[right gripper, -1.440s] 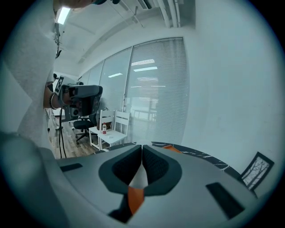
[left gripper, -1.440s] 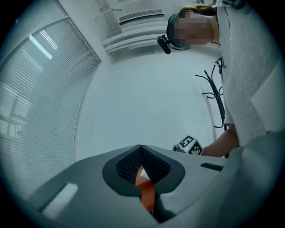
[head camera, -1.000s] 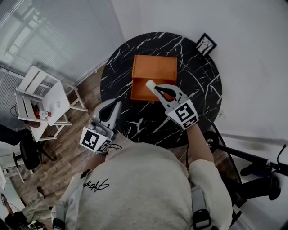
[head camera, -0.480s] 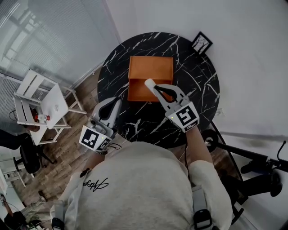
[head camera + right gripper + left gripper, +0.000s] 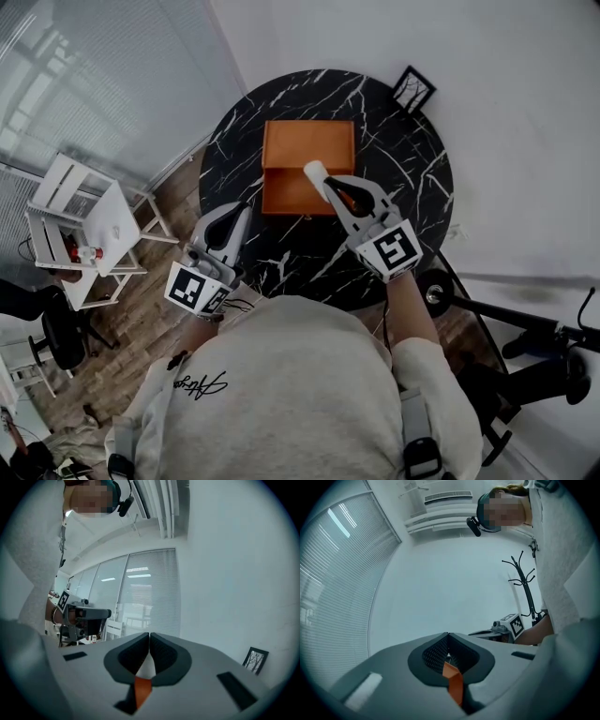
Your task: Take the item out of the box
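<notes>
Right tongs (image 5: 325,181) are clamped on a small white item (image 5: 313,171) at centre frame, just over the near edge of the orange box (image 5: 307,150). Can't make out what it is. Left tongs (image 5: 240,216) are pinched together and empty, lower left by the table (image 5: 412,159) rim.

Two claws: left claw (image 5: 246,212) and right claw (image 5: 323,179). One round black counter (image 5: 412,159). On it, one orange box (image 5: 307,145) at centre and one framed picture (image 5: 413,90) at one o'clock. One white item (image 5: 314,172), pinched in the right claw. One white shelf rack (image 5: 80,225) on the floor at nine o'clock. One coat stand (image 5: 525,590).
</notes>
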Demonstrator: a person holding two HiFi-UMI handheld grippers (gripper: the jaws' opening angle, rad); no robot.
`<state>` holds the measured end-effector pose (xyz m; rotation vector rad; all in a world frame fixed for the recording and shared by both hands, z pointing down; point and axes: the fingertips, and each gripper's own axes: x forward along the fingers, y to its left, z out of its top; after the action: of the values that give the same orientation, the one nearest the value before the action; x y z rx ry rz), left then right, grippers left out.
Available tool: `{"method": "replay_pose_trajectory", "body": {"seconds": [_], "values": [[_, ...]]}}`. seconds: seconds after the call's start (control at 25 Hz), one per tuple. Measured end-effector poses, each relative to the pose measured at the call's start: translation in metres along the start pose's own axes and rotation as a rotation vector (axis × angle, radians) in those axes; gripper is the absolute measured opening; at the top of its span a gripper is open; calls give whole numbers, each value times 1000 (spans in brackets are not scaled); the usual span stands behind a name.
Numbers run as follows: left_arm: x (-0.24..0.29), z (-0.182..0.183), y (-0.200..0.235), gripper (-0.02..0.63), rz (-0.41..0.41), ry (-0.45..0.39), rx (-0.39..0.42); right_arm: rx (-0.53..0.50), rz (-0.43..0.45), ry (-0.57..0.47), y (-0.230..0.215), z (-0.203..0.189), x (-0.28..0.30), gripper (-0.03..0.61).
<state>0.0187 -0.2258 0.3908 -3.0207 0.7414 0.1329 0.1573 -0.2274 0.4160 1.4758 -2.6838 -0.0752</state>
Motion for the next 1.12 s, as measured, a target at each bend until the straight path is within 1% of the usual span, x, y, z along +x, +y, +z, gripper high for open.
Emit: {"method": "replay_pose_trajectory", "body": {"seconds": [0.2,0.44,0.56,0.72,1.12], "values": [[1,-1,0,3,-2,1,1,1,-24,-58,-7,10,-6,17],[2,0,-2,3,-5,-2,5,8,-37,-66,-6,15,-12,17],[2,0,-2,3,-4,-4,4,-12,-52,-93,-9,21,-15,17],[2,1,-2,3,-2,-7,1,-10,-70,-116,-11,28,-21,17],[4,1,-3,3,-4,-7,0,-17,-89,-137,-14,35,-29,17]]}}
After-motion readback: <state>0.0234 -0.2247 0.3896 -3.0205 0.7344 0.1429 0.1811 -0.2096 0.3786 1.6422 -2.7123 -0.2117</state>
